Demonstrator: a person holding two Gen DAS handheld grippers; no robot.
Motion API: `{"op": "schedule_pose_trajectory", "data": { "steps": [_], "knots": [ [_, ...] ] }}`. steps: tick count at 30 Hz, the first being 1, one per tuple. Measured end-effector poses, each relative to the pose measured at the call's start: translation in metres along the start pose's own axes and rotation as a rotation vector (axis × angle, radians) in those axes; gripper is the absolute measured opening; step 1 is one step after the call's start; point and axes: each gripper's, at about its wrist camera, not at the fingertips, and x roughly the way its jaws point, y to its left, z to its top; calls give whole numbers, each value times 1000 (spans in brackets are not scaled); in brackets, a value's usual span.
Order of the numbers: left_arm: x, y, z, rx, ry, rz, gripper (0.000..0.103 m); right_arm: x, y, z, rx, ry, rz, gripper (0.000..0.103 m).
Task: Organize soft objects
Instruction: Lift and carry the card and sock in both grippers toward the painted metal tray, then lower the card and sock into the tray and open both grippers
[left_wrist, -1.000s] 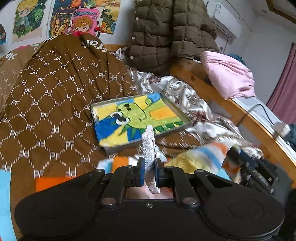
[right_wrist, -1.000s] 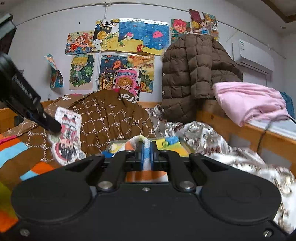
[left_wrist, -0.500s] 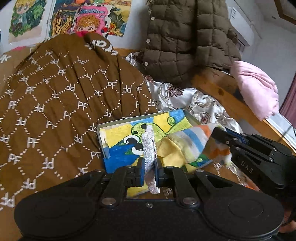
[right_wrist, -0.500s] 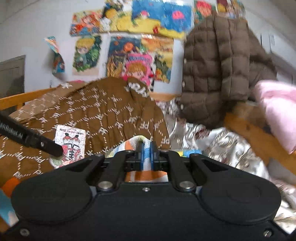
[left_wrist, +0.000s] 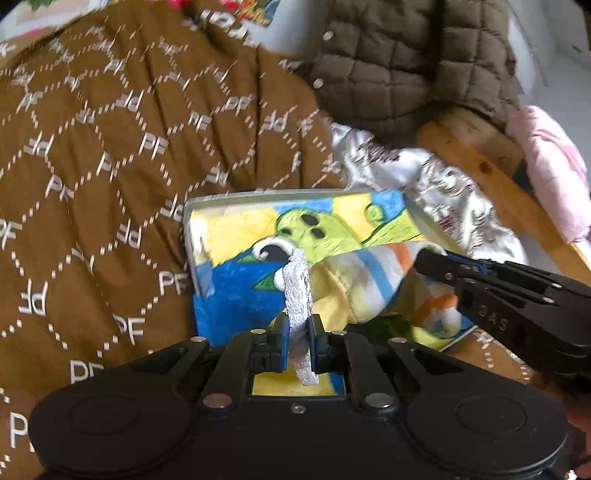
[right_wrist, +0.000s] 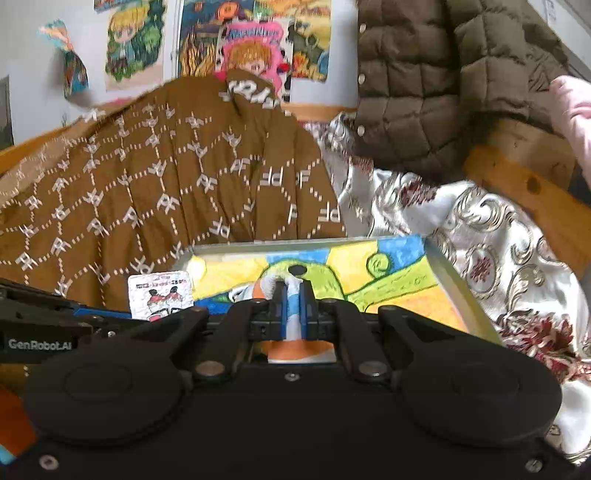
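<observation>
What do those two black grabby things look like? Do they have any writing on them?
Both are black plastic. The left tool has two round bumps on its body, silver screws, and thin fingers with blue pads. In the right wrist view its side reads "GenRobot.AI" in white. The right tool looks the same, with "DAS" on its side.

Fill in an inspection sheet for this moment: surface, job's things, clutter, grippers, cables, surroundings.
Surface: bed under a brown quilt and a silver patterned cloth.
Job's things: shallow tray lined with a cartoon drawing; striped cloth over the tray; white flat pack, printed on one face.
Clutter: pink garment on the wooden rail.
Grippers: left gripper shut on the flat pack; right gripper shut on the striped cloth.
Cables: nothing seen.
Surroundings: padded jacket hanging, drawings on the wall.
</observation>
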Motion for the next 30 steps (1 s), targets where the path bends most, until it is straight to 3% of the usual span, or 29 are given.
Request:
{"op": "schedule_pose_trajectory", "data": {
  "steps": [8, 13, 17, 19, 21, 25, 30],
  "knots": [
    [10, 9, -2, -10, -1, 18, 14, 44, 11, -29, -28, 90, 0, 2],
    [10, 10, -8, 14, 26, 84, 19, 48, 9, -45, -17, 130, 21, 5],
    [6, 12, -8, 15, 47, 128, 31, 46, 12, -50, -37, 137, 14, 19],
    [-2, 12, -8, 10, 36, 135, 46, 40, 14, -51, -43, 137, 10, 26],
    [-11, 10, -9, 8, 21, 141, 54, 32, 15, -51, -42, 134, 9, 37],
    [-34, 3, -11, 18, -18, 155, 62, 9, 14, -47, -36, 116, 8, 45],
    [-72, -11, -18, 63, -113, 174, 73, -32, 11, -39, -21, 64, 19, 62]
  ]
}}
